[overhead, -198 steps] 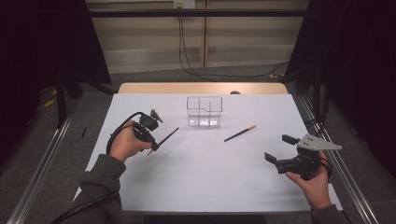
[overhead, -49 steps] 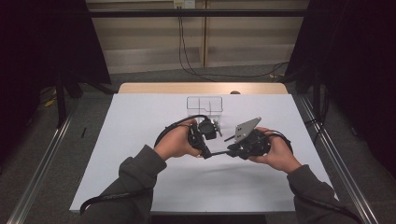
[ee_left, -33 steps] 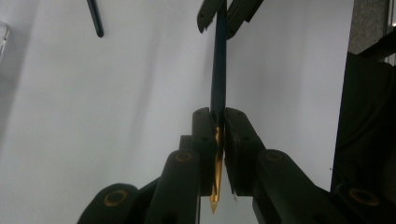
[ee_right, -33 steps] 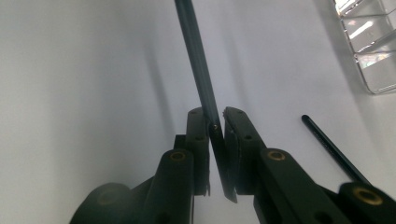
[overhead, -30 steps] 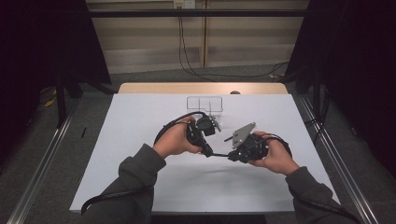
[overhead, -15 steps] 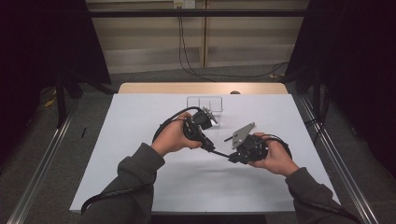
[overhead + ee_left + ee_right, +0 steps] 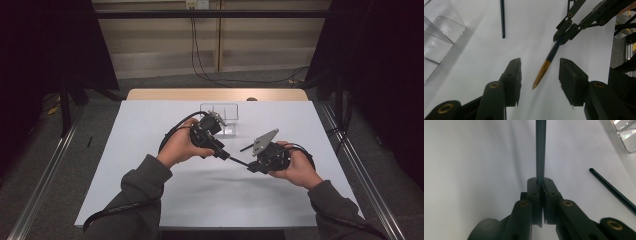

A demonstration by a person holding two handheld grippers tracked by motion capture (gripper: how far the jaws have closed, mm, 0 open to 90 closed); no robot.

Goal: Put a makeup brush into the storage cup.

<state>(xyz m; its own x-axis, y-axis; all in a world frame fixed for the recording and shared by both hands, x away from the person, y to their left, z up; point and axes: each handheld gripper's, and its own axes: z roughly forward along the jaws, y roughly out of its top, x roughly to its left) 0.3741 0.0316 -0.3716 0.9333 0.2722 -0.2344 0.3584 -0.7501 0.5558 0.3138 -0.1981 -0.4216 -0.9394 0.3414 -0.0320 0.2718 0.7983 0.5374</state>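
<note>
On the white table, the left gripper hangs over the middle, held in the left hand; its jaws have just been opening and now stand apart, nothing gripped. In the left gripper view the pencil runs between those jaws without touching either pad — its sharpened wooden tip points down toward the camera, its dark shaft rises to the right gripper. Behind the left gripper stands a clear box, near the table's far edge; in the high view a second pencil lies flat on the table between the grippers, near the box. To the right, the right gripper — in the right hand — is clamped tight on the first pencil's dark end; in the right gripper view the shaft stands straight up out of the closed jaws, with the second pencil lying slantwise on the table to its right.
</note>
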